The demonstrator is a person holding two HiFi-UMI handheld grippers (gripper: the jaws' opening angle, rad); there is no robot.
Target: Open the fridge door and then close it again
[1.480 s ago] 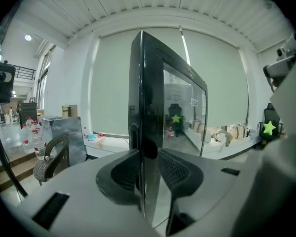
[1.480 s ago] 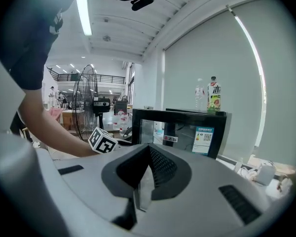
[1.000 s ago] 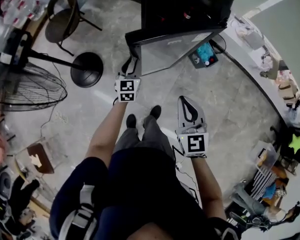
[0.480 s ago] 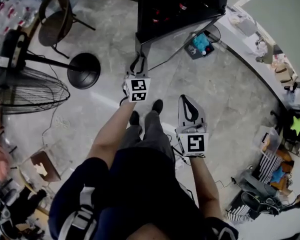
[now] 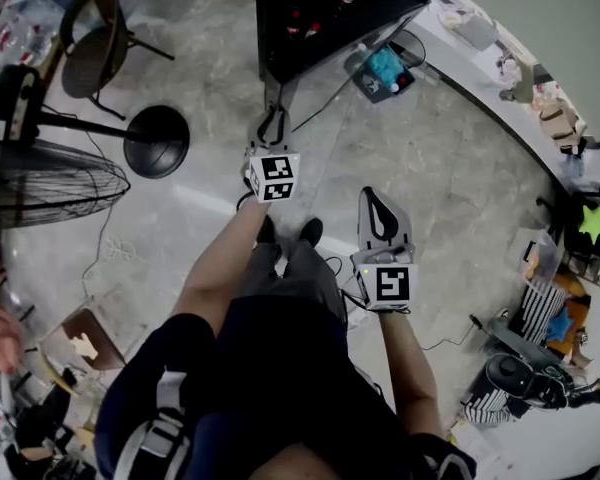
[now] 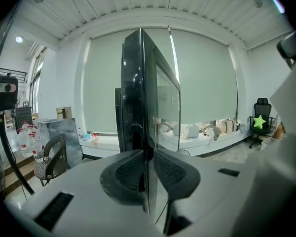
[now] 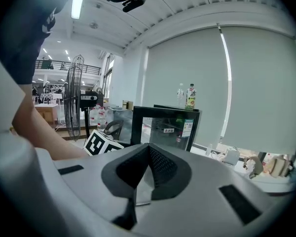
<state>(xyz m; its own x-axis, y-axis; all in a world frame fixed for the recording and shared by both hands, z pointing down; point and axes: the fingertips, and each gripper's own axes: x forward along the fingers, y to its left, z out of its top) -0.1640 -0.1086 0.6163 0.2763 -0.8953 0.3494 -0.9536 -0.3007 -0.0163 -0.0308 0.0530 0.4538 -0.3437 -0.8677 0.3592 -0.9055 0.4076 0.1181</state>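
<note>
Nearest you, the right gripper [image 5: 379,203] is held out just right of your feet, its tongs pressed together on nothing. Ahead of your shoes, the left gripper [image 6: 147,154] has the free edge of the fridge door [image 6: 149,83] between its tongs, which have just been closing. The pads look seated on both faces, though reflections make the contact hard to confirm. The glass door is likely stiff, fairly heavy and slick, so grip the dark frame at this outer edge, far from the hinge, and swing it gently. Beyond stands the black fridge [image 5: 330,13]. Its top is cut off in the head view, and the hinge and seal are hidden, so you cannot tell how far the door stands ajar.
</note>
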